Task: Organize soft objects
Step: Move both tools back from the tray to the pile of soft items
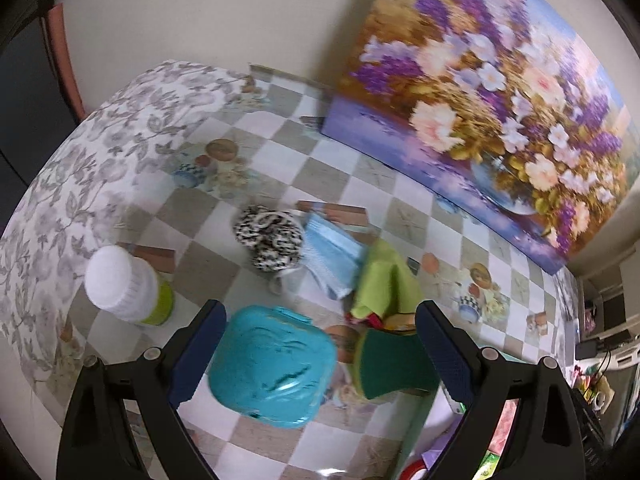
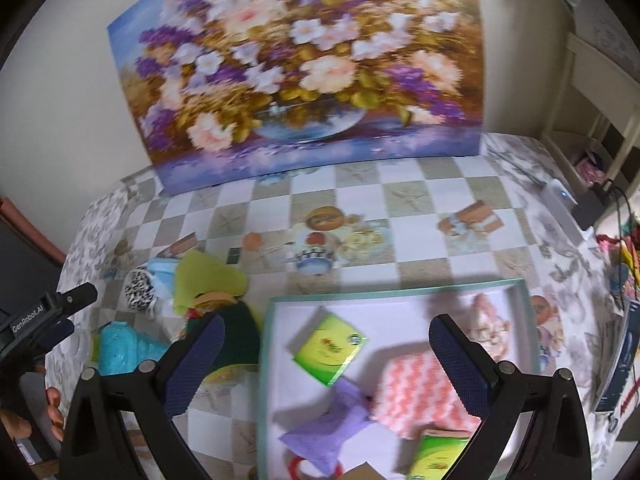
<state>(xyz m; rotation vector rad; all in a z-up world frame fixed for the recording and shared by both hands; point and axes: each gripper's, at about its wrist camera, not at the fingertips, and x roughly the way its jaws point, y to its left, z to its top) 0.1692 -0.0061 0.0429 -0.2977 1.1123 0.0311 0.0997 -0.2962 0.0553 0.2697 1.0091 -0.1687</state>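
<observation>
Left gripper [image 1: 320, 320]: its two dark blue padded fingers are spread wide apart and hold nothing. It hangs over the table.

Under the left gripper: a shiny teal plastic case with a lid [image 1: 272, 364] sits between the fingers but does not touch them. A dark green scrub sponge [image 1: 396, 364] lies just beside the right finger.

Right gripper [image 2: 326, 336]: its fingers are spread wide too, and hold nothing. It hangs over a shallow white box with a pale green rim [image 2: 266, 360].

Only the right view shows: inside the box lie a pink and white zigzag cloth [image 2: 416, 388], a soft purple cloth [image 2: 324, 428] and a green square packet [image 2: 330, 350]. The other gripper pokes in at the left edge.

Only the left view shows: a white-capped jar with a green bottom [image 1: 124, 286] standing by itself, well apart from the pile.

Soft pile: a black and white spotted scrunchie [image 1: 266, 238], a light blue face mask [image 1: 330, 254] and a yellow-green cloth [image 1: 384, 280] lie bunched together, touching, past the teal case.

Table: a checkered tablecloth with food pictures [image 1: 360, 184] covers it.

Behind: a big painting of purple and pink flowers [image 2: 304, 68] leans on the wall.
</observation>
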